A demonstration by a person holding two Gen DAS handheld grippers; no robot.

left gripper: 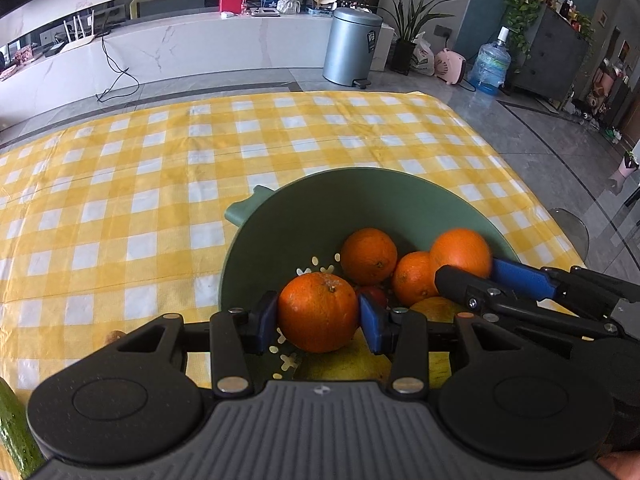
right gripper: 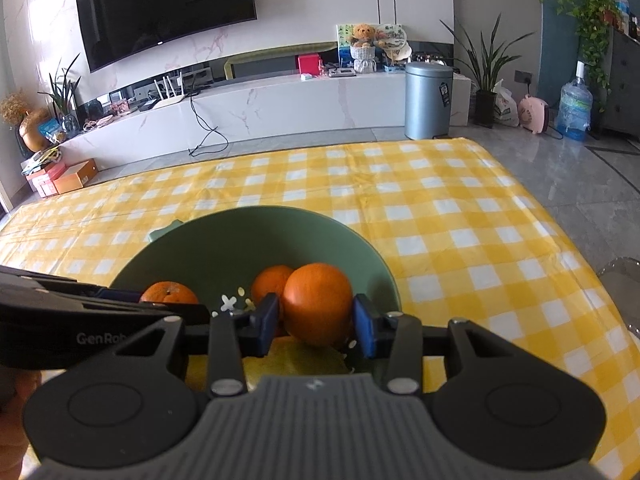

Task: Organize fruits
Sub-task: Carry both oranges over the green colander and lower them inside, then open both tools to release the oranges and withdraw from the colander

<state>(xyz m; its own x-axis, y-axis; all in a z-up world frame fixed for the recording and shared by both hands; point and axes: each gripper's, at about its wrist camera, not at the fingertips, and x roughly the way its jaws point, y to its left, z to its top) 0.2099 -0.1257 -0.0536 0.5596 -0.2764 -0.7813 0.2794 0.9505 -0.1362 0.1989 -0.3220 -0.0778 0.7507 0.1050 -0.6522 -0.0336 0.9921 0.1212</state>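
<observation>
A green bowl (left gripper: 360,196) with a side handle sits on the yellow checked tablecloth; it also shows in the right wrist view (right gripper: 240,236). My left gripper (left gripper: 318,316) is shut on an orange (left gripper: 318,310) over the bowl's near side. My right gripper (right gripper: 316,318) is shut on another orange (right gripper: 318,302) over the bowl; it enters the left wrist view at the right (left gripper: 464,276). Two more oranges (left gripper: 368,256) (left gripper: 414,278) lie in the bowl, with a yellow fruit (left gripper: 344,366) and something red (left gripper: 374,294) beneath.
A green cucumber (left gripper: 16,436) lies at the near left edge. The checked table (left gripper: 160,184) stretches far and left. A clear chair back (left gripper: 572,232) stands past the right table edge. A metal bin (left gripper: 352,46) stands on the floor beyond.
</observation>
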